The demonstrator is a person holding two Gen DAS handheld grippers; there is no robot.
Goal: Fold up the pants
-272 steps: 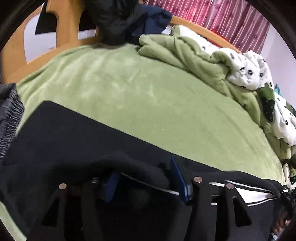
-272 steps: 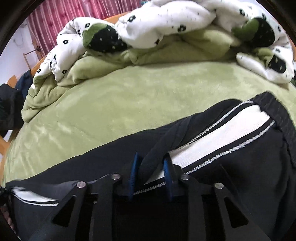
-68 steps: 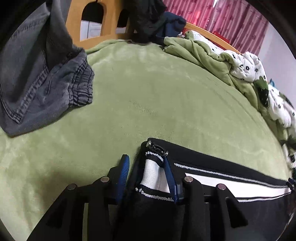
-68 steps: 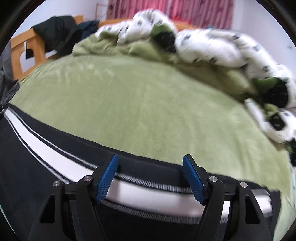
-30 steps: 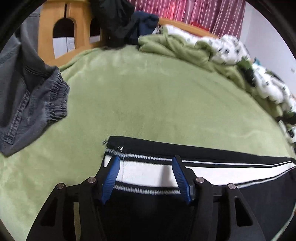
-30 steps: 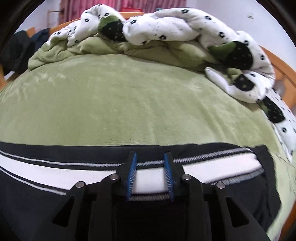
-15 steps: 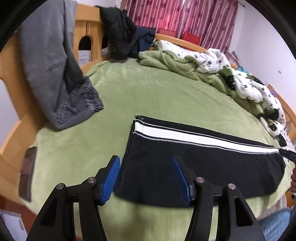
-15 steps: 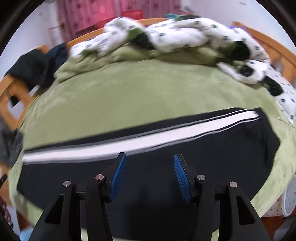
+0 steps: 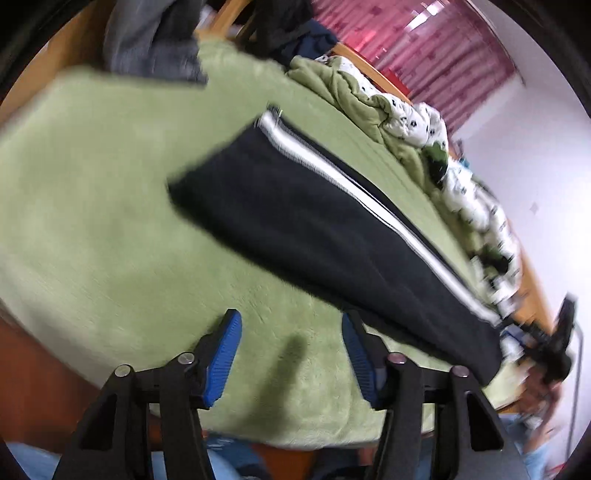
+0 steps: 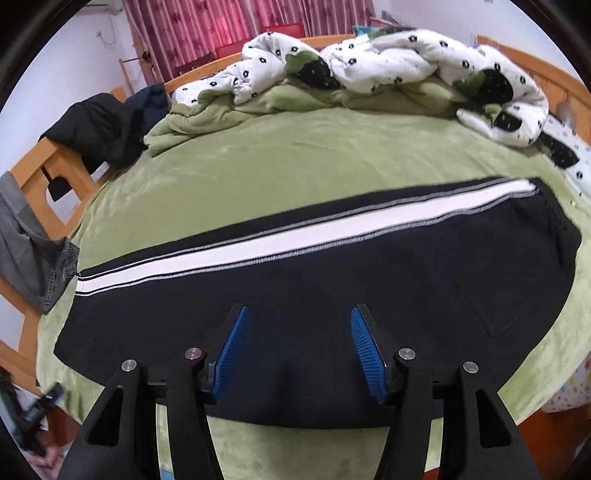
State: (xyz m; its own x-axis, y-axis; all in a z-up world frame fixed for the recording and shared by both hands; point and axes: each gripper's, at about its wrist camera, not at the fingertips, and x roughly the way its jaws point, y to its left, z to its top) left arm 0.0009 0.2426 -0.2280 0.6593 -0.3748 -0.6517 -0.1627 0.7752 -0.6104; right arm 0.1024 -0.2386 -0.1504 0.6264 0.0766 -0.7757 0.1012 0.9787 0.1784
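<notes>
The black pants [image 10: 332, 280], with a white side stripe [image 10: 258, 251] along the far edge, lie flat across the green blanket [image 10: 314, 162], folded lengthwise. My right gripper [image 10: 300, 349] hovers over their near edge. Its jaws are opening and nothing is between the blue pads [image 10: 232, 350]. In the blurred, tilted left wrist view the pants [image 9: 325, 229] run diagonally. My left gripper [image 9: 291, 350] is over bare blanket [image 9: 110, 221] beside their near edge, its jaws closing on nothing. The right gripper [image 9: 554, 350] shows as a blur at the pants' far end.
A crumpled white-and-green duvet [image 10: 369, 70] fills the far side of the bed. Grey jeans [image 10: 26, 254] hang over the wooden end rail [image 10: 40, 166] on the left, with dark jackets [image 10: 103, 125] behind. Pink curtains [image 10: 221, 22] cover the back wall.
The right gripper let go of the striped edge, widened and drew back over the near edge. The left gripper pulled back off the cuff end, swung sideways and rolled.
</notes>
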